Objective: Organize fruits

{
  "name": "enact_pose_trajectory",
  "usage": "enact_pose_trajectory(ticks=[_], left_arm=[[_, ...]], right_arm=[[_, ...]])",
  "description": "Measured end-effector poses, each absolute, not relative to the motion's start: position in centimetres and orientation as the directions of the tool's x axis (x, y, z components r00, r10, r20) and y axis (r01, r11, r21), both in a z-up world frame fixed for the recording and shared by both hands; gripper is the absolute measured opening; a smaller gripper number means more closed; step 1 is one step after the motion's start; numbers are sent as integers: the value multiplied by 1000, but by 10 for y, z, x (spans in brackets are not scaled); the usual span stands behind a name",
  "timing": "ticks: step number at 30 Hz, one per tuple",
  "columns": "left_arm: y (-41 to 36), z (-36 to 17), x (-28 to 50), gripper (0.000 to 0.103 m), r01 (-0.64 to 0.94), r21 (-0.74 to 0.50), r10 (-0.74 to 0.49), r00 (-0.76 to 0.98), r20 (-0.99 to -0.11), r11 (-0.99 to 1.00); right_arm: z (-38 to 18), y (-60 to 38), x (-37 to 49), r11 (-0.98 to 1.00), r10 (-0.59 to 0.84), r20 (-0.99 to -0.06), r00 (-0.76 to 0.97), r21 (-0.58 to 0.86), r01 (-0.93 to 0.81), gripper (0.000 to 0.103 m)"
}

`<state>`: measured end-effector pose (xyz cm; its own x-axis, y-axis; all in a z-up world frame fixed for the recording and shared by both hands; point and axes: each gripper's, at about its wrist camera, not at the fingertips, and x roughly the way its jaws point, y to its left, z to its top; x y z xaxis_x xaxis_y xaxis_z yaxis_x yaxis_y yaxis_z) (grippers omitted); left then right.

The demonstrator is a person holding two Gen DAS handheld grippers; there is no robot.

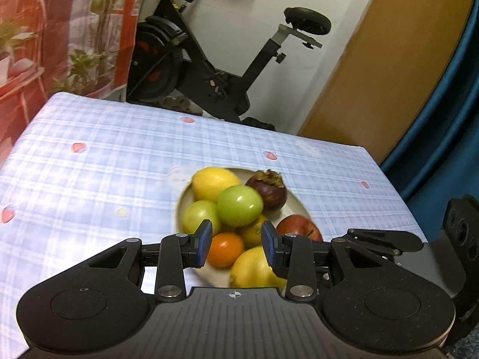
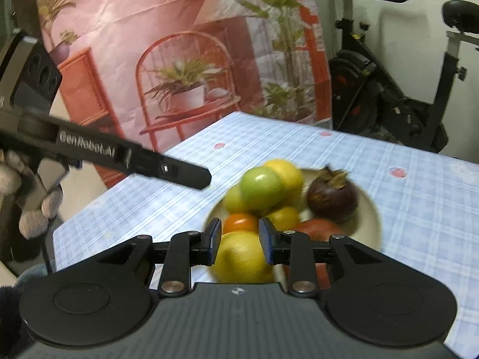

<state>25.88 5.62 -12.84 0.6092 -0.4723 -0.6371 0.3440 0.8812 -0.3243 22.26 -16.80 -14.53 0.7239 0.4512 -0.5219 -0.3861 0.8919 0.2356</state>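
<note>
Fruits heaped in pale round ceramic bowl (image 1: 292,206) on blue checked tablecloth (image 1: 98,161). Nearest: yellow lemon (image 2: 242,255), firm, waxy, long axis slanting; best pinched across its middle. Beyond: green apple (image 1: 239,205), top of pile, likely to roll. Left gripper (image 1: 236,243), right gripper (image 2: 240,240): closed, empty.

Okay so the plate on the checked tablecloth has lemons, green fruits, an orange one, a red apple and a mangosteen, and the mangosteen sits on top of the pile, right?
Not quite: a green fruit tops the pile. The mangosteen sits low at the side on the plate, as the right wrist view shows. The rest is right.
</note>
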Motion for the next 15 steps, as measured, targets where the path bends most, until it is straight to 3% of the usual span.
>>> enact_pose_trajectory(ticks=[8, 15], left_arm=[[113, -121, 226, 46, 286, -325, -433, 635, -640, 901], [163, -142, 199, 49, 176, -308, -348, 623, -700, 935]], right_arm=[[-153, -126, 214, 864, 497, -541, 679, 232, -447, 32], [-158, -86, 215, 821, 552, -558, 619, 235, -520, 32]])
